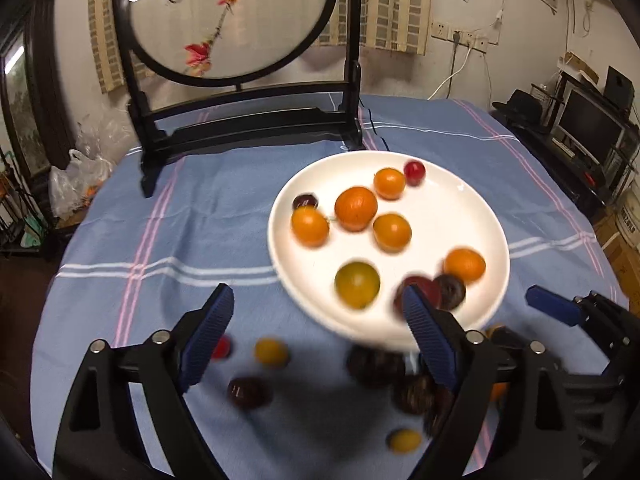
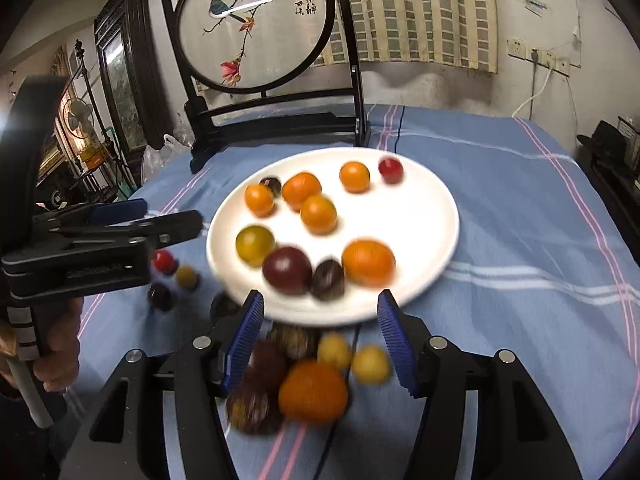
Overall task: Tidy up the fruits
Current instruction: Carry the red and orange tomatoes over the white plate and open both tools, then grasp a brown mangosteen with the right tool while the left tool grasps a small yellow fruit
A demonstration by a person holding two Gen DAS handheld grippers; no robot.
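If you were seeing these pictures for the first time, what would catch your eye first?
First, the white plate mid-table on the blue cloth, dotted with orange, red and dark fruits. Next, the loose fruits on the cloth at its near edge, led by a large orange fruit between the right gripper fingers. Behind stands a round bird-and-flower screen.

We see the loose round fruits on the blue striped tablecloth (image 2: 500, 208) smeared by motion blur. In the right wrist view, the large orange fruit (image 2: 313, 390) and the dark purple fruits (image 2: 256, 400) beside it lose their outlines. The round embroidered bird screen (image 1: 224, 16) is cut off by the left wrist view's top edge.
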